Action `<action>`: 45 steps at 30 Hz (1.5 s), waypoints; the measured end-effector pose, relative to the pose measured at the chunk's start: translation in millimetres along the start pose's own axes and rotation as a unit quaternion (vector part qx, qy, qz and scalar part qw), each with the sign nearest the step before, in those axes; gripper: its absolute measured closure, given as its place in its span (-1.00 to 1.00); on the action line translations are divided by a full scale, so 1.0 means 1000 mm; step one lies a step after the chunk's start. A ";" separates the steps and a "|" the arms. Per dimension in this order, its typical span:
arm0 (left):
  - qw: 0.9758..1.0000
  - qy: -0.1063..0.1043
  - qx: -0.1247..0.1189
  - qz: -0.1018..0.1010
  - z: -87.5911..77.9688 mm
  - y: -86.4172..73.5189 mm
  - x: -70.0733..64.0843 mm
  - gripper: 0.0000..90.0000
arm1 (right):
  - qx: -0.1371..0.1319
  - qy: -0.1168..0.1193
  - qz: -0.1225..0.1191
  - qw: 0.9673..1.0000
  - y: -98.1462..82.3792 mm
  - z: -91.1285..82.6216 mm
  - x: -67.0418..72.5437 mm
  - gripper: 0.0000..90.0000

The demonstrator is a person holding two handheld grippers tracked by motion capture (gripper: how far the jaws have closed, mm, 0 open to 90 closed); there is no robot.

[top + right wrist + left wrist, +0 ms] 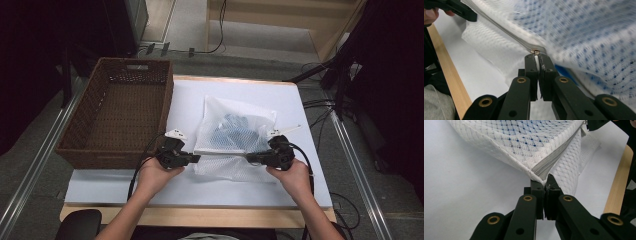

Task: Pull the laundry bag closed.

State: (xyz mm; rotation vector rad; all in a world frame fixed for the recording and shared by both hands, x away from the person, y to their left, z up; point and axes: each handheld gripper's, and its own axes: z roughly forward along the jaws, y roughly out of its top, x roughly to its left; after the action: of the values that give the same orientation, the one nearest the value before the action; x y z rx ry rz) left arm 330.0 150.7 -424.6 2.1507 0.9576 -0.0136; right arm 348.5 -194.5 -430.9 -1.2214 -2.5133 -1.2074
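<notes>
The white mesh bag lies on the tabletop right of the basket. My left hand-held gripper pinches its zipper end; my right hand-held gripper pinches the slider. I should keep the zipper taut and pull steadily along its line.

Each pair of tongs, the left tongs and the right tongs, is matte black plastic with flat linked arms pinned by brass-ringed rivets and plain dark screw holes, ending in two narrow square-tipped jaws. A pale three-cornered plate with small dark marks sits on top of each body, and a black cable loops from each toward the near edge of the desk. The person's forearms are bare, with a grey garment showing beside that wooden edge.
</notes>
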 end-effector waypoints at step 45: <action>1.000 -0.009 0.022 -0.004 0.028 -0.021 -0.002 0.51 | -0.024 -0.085 0.035 0.995 -0.038 -0.056 -0.042 0.71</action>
State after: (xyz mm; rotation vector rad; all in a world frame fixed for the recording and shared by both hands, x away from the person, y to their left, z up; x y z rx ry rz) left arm 323.2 140.3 -457.0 2.1842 0.9640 -0.0582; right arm 336.6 -273.3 -432.9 -1.4693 -2.5476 -1.2010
